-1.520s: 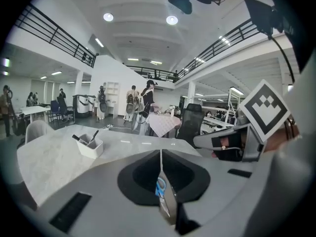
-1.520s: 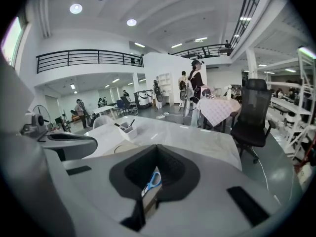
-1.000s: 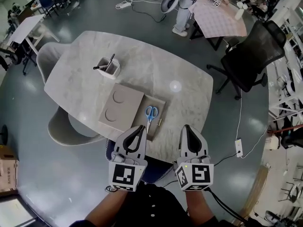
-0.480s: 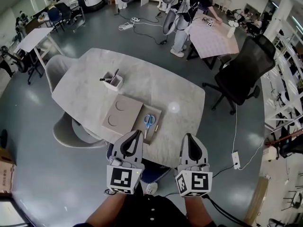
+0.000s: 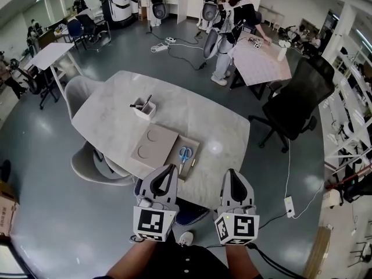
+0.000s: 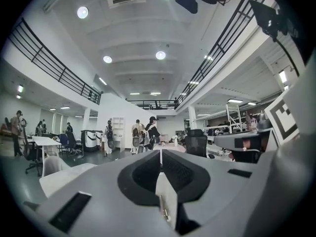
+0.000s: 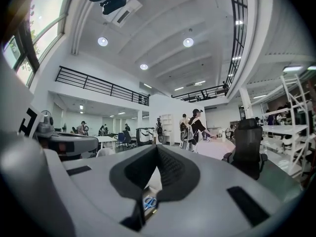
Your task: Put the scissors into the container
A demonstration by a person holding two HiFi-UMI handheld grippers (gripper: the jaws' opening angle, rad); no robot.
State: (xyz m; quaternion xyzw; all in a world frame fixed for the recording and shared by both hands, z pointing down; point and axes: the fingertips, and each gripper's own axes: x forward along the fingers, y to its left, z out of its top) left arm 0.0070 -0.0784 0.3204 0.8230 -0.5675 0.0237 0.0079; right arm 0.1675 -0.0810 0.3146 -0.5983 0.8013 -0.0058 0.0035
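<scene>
Blue-handled scissors (image 5: 184, 154) lie on a flat brown board (image 5: 192, 146) near the table's front edge; a bit of them shows low between the jaws in the right gripper view as the scissors (image 7: 149, 202). A white square container (image 5: 143, 107) with dark pens stands further back on the marble table (image 5: 192, 118). My left gripper (image 5: 170, 168) and right gripper (image 5: 231, 172) hover side by side in front of the table, well short of the scissors. Both are shut and empty, their pads meeting.
A grey block with two round recesses (image 5: 153, 145) lies left of the scissors. A grey chair (image 5: 77, 89) stands at the table's left, a black office chair (image 5: 299, 100) to the right. People stand at a far table (image 5: 258, 63). A power strip (image 5: 289, 202) lies on the floor.
The view has pulled back and tilted up: the table and scissors look smaller and farther off. Both grippers keep their place side by side, still shut.
</scene>
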